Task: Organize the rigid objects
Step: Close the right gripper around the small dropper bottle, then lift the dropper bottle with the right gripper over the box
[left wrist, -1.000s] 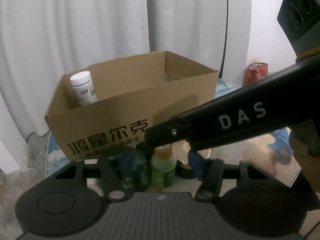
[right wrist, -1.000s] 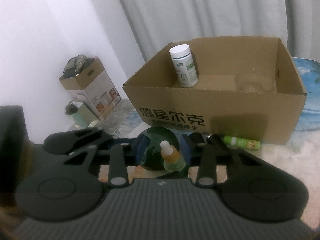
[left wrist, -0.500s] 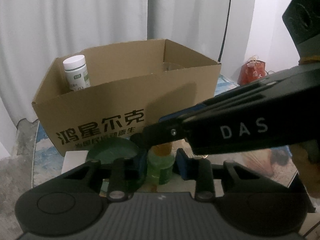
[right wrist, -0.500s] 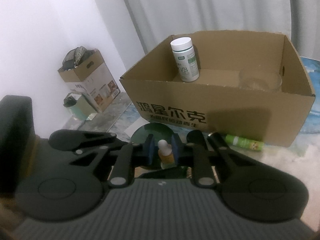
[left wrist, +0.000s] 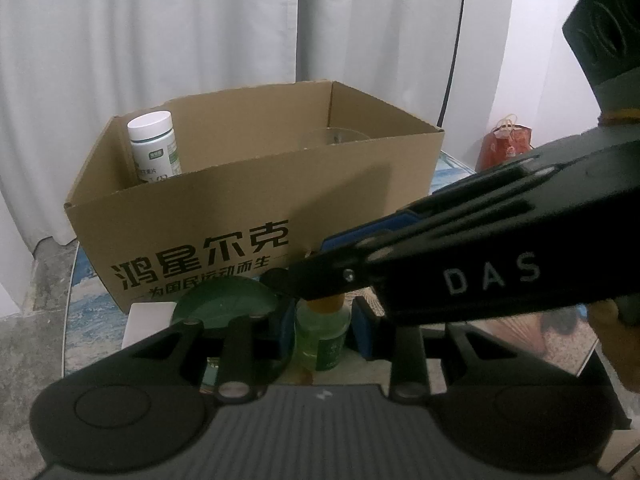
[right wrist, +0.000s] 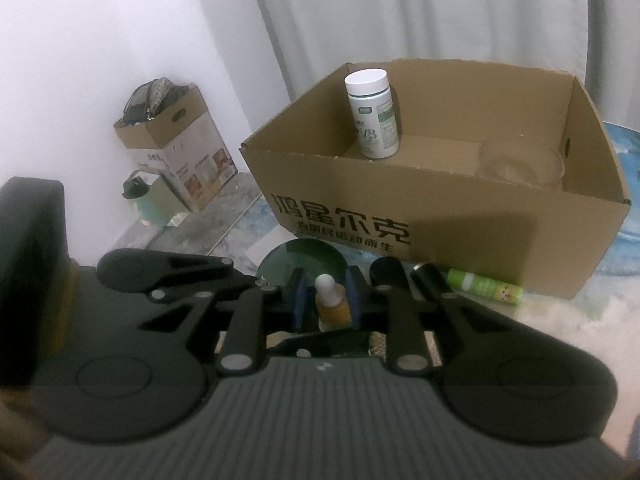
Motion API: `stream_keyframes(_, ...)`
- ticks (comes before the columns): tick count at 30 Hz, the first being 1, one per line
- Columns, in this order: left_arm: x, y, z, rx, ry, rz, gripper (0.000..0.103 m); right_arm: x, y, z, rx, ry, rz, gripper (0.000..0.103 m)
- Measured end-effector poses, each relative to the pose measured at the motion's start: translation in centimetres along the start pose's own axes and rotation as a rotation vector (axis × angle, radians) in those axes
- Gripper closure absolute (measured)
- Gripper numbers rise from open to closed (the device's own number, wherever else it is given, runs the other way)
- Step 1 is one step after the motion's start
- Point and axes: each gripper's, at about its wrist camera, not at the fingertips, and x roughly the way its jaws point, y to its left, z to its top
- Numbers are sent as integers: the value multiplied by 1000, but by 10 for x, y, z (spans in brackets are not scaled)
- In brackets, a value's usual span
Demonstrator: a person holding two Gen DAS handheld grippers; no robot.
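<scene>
Cardboard box (right wrist: pixel 440 216): open, holding a white pill bottle (right wrist: pixel 372 114) upright at its back left corner. In front of the box, left gripper (left wrist: pixel 322 330) clamps the green dropper bottle's (left wrist: pixel 320 336) body; right gripper (right wrist: pixel 326 300) clamps its orange neck.

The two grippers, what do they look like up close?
Both are matte black plastic: a ribbed body, round discs at each side, linkage bars with silver pivots, and blue pads on the fingers. The right gripper carries white "DAS" lettering; the left gripper shows none.

Green dropper bottle (left wrist: pixel 320 336) upright before the cardboard box (left wrist: pixel 224 216); apparently lifted.
</scene>
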Motion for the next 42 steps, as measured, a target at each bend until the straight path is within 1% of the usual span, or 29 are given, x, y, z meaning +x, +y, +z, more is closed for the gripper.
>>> stream_keyframes(4,0,0,0,5,-1,2,71,-1,-1,1,6,8,-8,78)
stream_keyframes(6,0,0,0,4,-1,3,71,0,-1,1,2,16,-10,71)
stream_keyframes(11,1,-1,0,6,-4,6,71,5,0,-1,-11,40,-9,70)
stream_keyframes(14,1,-1,-1,4,-5,5,71,7,-3,-1,4,42,-13,70)
stream_keyframes(17,1,-1,-1,5,-6,8,71,7,-8,-1,26,41,-5,73)
stream_keyframes(19,1,0,0,4,-6,7,71,8,-9,-2,27,41,-6,75)
stream_keyframes(21,1,-1,0,7,-7,8,71,8,-9,-2,28,42,5,82)
stream_keyframes(22,1,-1,0,8,-8,10,71,8,-8,-2,25,41,8,83)
stream_keyframes(29,-6,-3,1,12,-20,15,71,3,-6,-1,8,30,4,83)
stream_keyframes(35,-27,-8,9,18,-52,41,71,-12,2,6,-16,2,17,83)
stream_keyframes(38,-41,-10,19,28,-74,68,71,-24,9,15,-52,-17,31,83)
stream_keyframes(42,-60,-8,41,30,-109,94,71,-42,17,38,-115,-47,57,83)
